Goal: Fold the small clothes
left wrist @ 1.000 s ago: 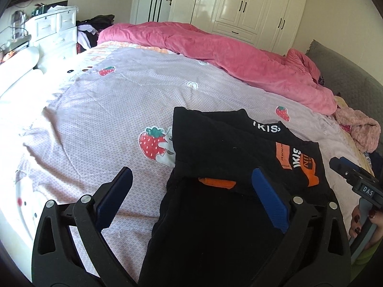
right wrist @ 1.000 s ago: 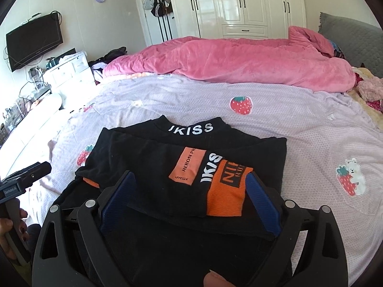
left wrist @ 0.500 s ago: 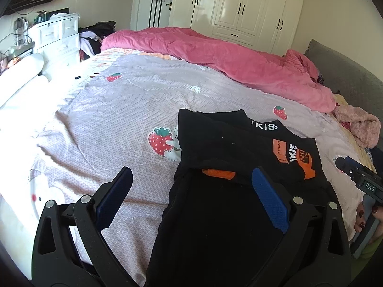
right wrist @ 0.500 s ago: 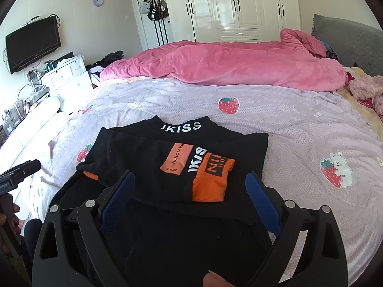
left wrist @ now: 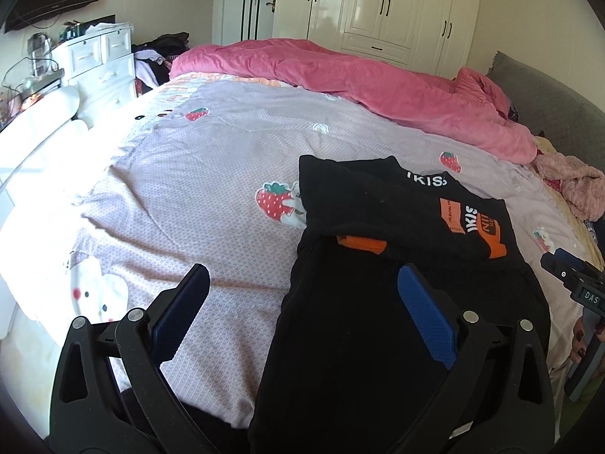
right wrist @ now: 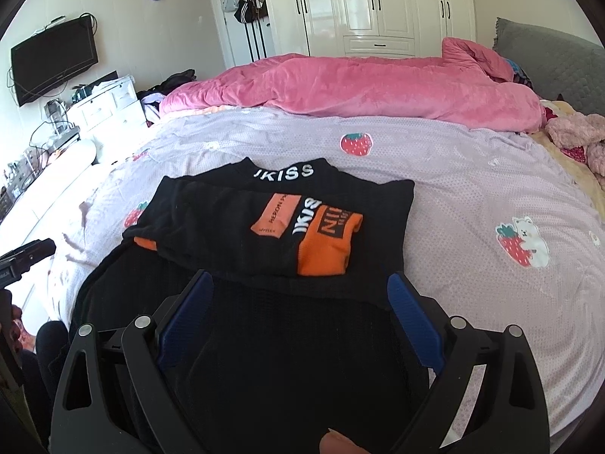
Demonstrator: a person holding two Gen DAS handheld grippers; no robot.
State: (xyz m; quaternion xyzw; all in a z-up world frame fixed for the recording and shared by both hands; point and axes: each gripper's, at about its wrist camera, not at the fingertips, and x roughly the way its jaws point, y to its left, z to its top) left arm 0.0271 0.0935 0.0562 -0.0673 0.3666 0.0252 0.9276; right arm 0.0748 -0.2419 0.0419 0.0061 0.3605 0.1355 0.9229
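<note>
A black garment (left wrist: 378, 302) (right wrist: 264, 234) with orange patches and white lettering lies on the lilac strawberry-print bedspread (left wrist: 196, 189) (right wrist: 491, 174). Its sleeves are folded in across the chest, and its lower part hangs over the near bed edge. My left gripper (left wrist: 302, 283) hovers open above the garment's left edge, with nothing between its blue pads. My right gripper (right wrist: 298, 291) is open above the garment's lower body, also holding nothing. Each view shows the other gripper at its border, held in a hand.
A crumpled pink duvet (left wrist: 359, 79) (right wrist: 359, 83) lies across the far side of the bed. A pink fuzzy bundle (left wrist: 571, 181) sits at the right by a grey headboard (right wrist: 552, 53). White drawers (left wrist: 98, 64) and wardrobes (right wrist: 378, 3) stand beyond.
Both grippers have drawn back toward the near bed edge and risen slightly. The garment looks smaller and farther in both views. It has not moved and both grippers stayed open.
</note>
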